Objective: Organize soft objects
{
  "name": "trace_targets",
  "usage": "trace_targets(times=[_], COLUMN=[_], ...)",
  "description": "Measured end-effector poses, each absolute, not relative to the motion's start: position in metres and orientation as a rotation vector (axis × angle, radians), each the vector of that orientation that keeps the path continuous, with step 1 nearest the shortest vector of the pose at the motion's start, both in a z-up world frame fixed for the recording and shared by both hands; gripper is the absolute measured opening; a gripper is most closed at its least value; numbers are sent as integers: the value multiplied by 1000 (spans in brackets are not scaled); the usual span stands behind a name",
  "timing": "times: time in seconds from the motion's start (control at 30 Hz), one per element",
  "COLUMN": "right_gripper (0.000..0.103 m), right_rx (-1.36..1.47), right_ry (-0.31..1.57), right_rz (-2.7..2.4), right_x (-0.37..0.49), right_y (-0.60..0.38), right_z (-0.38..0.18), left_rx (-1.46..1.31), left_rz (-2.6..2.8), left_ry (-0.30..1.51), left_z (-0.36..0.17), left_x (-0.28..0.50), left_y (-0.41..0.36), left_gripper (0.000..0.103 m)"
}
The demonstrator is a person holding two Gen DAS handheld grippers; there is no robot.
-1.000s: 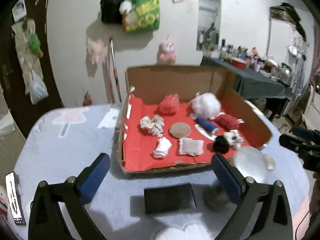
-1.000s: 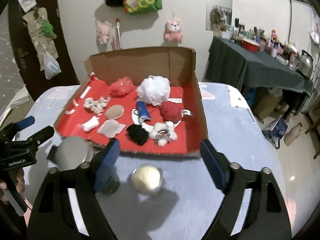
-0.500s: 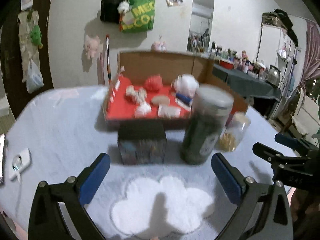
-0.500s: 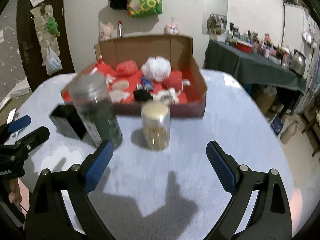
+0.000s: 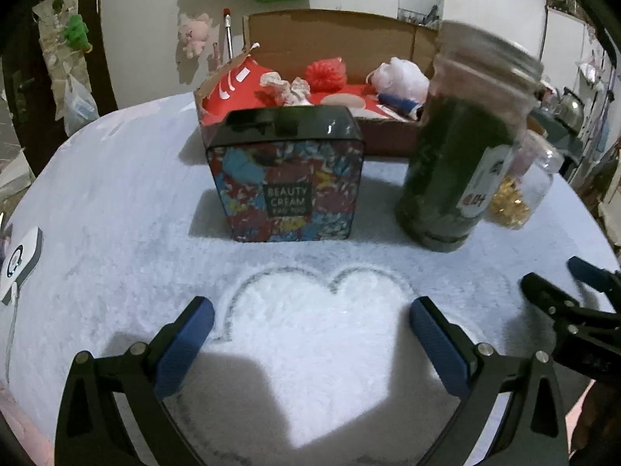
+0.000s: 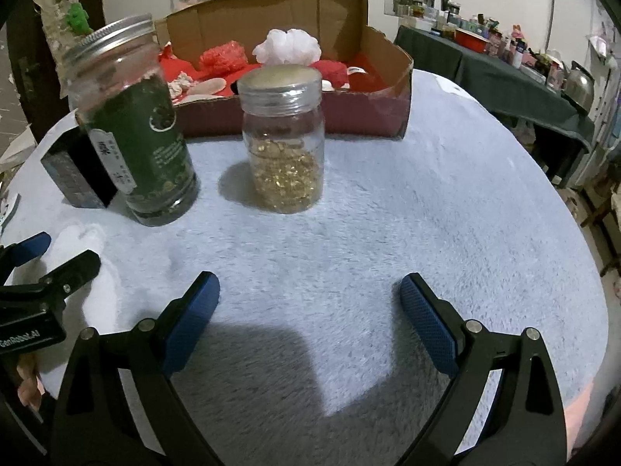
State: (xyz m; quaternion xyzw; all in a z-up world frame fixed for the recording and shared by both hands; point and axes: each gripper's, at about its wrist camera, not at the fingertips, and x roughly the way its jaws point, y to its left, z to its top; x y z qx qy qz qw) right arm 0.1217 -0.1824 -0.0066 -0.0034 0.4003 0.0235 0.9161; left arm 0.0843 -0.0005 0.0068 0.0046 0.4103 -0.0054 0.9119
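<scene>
both hand-held grippers, left (image 5: 310,326) and right (image 6: 309,299), hover low, jaws spread.

"BEAUTY CREAM" on tin (image 5: 286,178)

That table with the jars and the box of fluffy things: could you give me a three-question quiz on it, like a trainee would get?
1. True or false: the green jar is lying on its side.
2. What fills the lower part of the clear jar?
3. The right hand-held gripper is: A) open and empty B) shut on a jar.

Key: 1 false, it stands upright. 2 gold flakes. 3 A.
</scene>
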Motion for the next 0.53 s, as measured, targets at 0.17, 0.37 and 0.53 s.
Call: trace_targets(times=[0.17, 0.37, 0.53], right_gripper=[99, 100, 101], right_rx=[-18, -21, -21], right_ry=[807, 798, 797], right_rz=[36, 33, 34], right_x=[121, 122, 122], right_y=[-181, -180, -181], right_z=[-9, -9, -9], left_rx=[19, 22, 20], left_rz=[12, 19, 17], left_ry=[829, 820, 819], left_z=[4, 3, 3], left_x=[84, 83, 80], left_y=[-2, -3, -2], left_gripper=[103, 103, 103])
